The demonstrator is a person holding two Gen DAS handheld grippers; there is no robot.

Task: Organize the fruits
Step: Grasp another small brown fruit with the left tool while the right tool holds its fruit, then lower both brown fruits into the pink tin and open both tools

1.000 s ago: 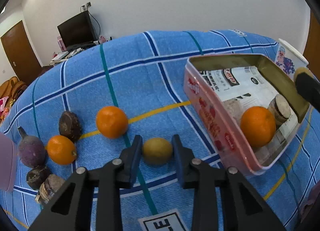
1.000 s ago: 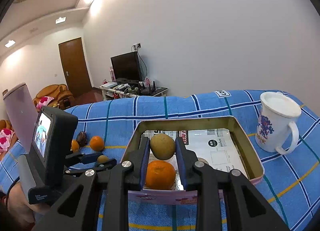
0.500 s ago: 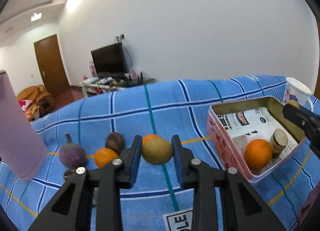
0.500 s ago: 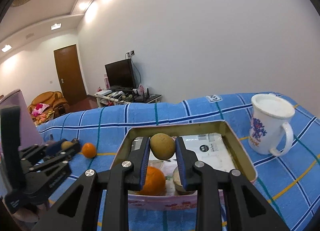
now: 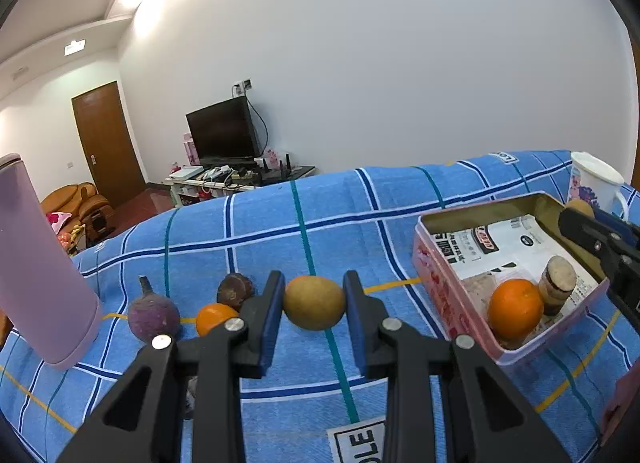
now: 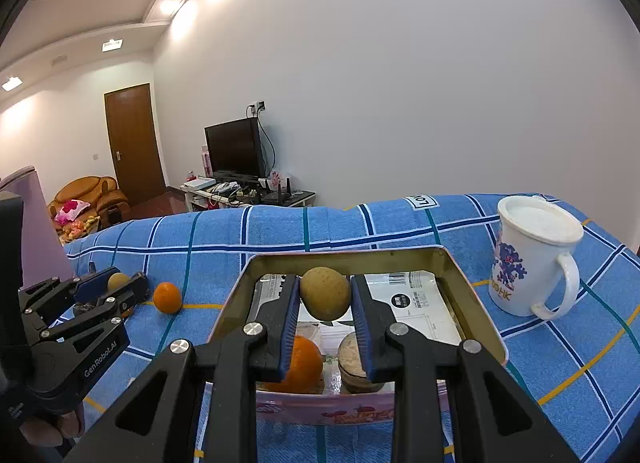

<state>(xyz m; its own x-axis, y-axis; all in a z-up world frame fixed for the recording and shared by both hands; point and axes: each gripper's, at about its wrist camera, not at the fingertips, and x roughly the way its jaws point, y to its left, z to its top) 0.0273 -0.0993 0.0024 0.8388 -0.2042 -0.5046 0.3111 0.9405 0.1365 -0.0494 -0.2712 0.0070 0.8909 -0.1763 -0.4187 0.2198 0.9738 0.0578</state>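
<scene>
**A:** Where are we in the sort?

**B:** Mid-carry on both sides, I'd say. My left gripper (image 5: 314, 303) is clamped on a yellow-brown fruit (image 5: 314, 303), held up off the blue checked cloth (image 5: 320, 223). My right gripper (image 6: 325, 295) is pinched on a second yellow-brown fruit (image 6: 325, 293), and that one hangs over the open tin (image 6: 472, 287)

**A:** What's in the tin already?

**B:** An orange (image 6: 298, 369) at the near wall and a brown, cut-ended piece (image 6: 354, 363) beside it, both lying on printed paper. I can't tell what that brown piece is

**A:** And what's left outside?

**B:** On the surface to the left of the tin I see a loose orange (image 5: 214, 317), a dark brown lump (image 5: 235, 290) just behind it, and a purple root with a stalk (image 5: 153, 317). A pink tumbler (image 5: 40, 283) stands further left, and a white mug (image 6: 532, 259) sits to the right of the tin

**A:** So what does the next move need?

**B:** I judge the right side goes first: lower its fruit into the bare paper behind the orange, then ease the fingers apart so it doesn't roll. After that my left gripper has to travel right, clear the tin's near wall, and come down in free space

**A:** Any worry?

**B:** Both grippers want the same tin, so I'd keep them well apart; round fruit may also roll against the orange
</scene>
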